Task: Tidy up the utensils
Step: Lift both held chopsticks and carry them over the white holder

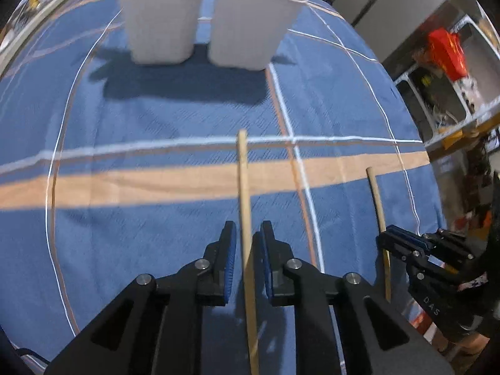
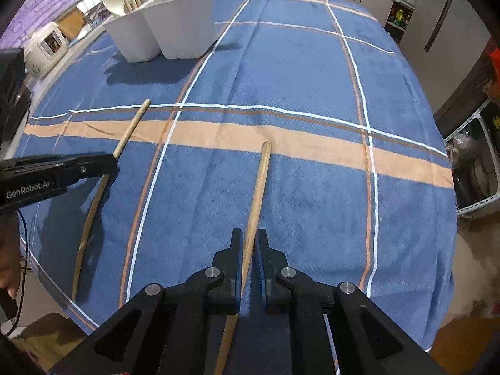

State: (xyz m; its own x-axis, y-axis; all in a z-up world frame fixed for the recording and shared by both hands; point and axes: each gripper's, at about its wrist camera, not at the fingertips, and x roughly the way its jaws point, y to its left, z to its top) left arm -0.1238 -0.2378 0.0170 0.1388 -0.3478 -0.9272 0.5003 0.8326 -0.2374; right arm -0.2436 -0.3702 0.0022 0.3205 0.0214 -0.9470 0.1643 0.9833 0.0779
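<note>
Two wooden utensil handles lie on the blue plaid tablecloth. My left gripper (image 1: 247,237) straddles one wooden handle (image 1: 243,181); its blue pads (image 1: 230,250) stand a little off the wood on both sides, so it is open. My right gripper (image 2: 249,243) is closed on the other wooden handle (image 2: 259,184), which also shows in the left wrist view (image 1: 376,200). The left gripper and its handle (image 2: 129,131) show at the left of the right wrist view. Two white utensil holders (image 1: 162,22) (image 1: 247,28) stand at the far side; they also appear in the right wrist view (image 2: 184,22), with spoons and sticks in them.
The tablecloth (image 2: 297,72) covers the whole table. Its right edge drops off toward metal shelving (image 1: 450,72) and a floor area (image 2: 468,297). A white appliance (image 2: 47,47) sits on a counter at far left. Cabinets run along the back.
</note>
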